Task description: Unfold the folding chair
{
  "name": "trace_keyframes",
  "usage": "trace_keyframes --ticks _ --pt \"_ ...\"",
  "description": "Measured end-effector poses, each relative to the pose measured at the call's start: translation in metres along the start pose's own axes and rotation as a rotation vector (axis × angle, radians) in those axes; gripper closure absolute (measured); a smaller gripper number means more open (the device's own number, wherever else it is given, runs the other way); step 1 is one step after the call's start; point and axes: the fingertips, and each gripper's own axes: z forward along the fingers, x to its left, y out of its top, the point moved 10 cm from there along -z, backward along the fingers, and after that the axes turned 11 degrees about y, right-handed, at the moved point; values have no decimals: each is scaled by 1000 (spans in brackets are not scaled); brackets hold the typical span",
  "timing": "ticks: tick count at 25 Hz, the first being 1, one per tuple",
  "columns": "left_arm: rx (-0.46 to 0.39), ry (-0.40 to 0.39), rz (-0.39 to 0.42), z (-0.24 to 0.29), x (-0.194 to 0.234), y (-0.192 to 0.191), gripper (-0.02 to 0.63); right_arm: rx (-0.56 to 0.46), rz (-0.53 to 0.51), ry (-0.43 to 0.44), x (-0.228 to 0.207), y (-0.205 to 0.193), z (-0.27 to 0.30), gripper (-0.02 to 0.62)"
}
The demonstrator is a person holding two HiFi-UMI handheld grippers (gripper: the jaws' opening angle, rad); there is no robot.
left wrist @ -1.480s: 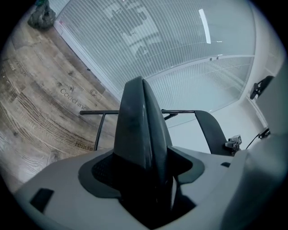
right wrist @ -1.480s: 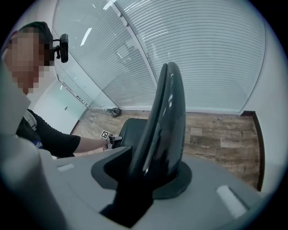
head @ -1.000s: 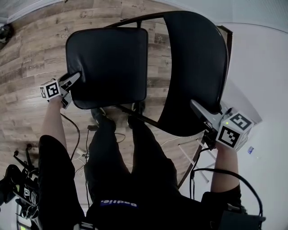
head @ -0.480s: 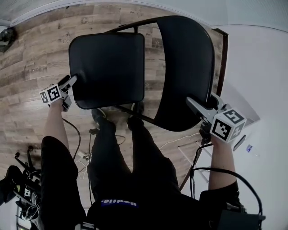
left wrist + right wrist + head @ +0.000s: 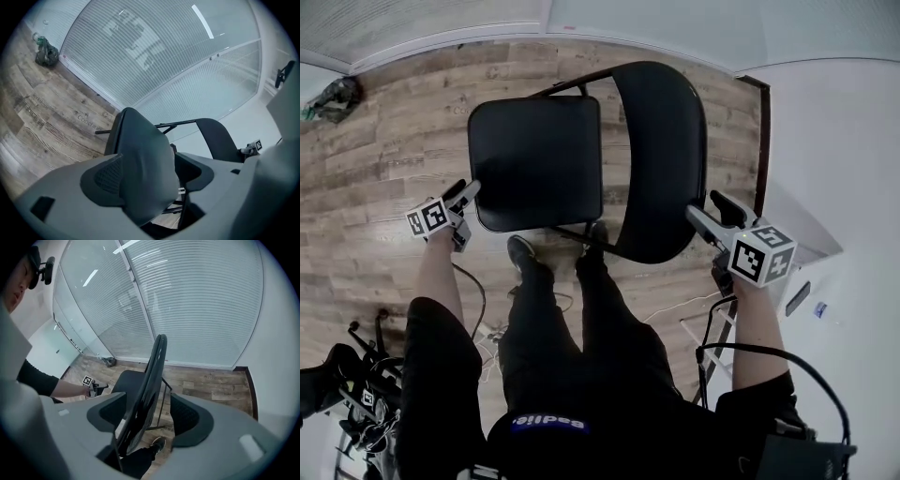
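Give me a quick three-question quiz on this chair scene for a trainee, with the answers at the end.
1. True or false: the right gripper is clamped shut on the backrest.
2. What stands between the jaws of the left gripper? A) a chair leg B) the edge of the seat C) nothing
3. Short answer: is the seat folded out, or flat against the backrest?
Key: 1 false; its jaws have just been opening and stand apart, with the backrest between them unclamped. 2 B. 3 folded out.
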Motion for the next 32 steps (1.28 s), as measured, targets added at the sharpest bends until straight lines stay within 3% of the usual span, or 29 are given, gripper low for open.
trace_keyframes --ticks 7,11,17,23,32 --pt "-38 -25 -57 -51 -77 -18 279 -25 48 33 14 -11 -40 319" --pt "-79 -76 -116 -76 -118 -25 279 -38 57 62 30 -10 -57 319" --pt "-98 -152 -141 -107 -179 -44 279 -31 45 109 56 -19 -82 319" --pt "-111 -249 -101 -129 -246 -42 279 -24 12 156 82 -27 -95 319" --pt "-34 -361 3 -161 -330 -58 279 -94 18 279 105 -34 -104 321"
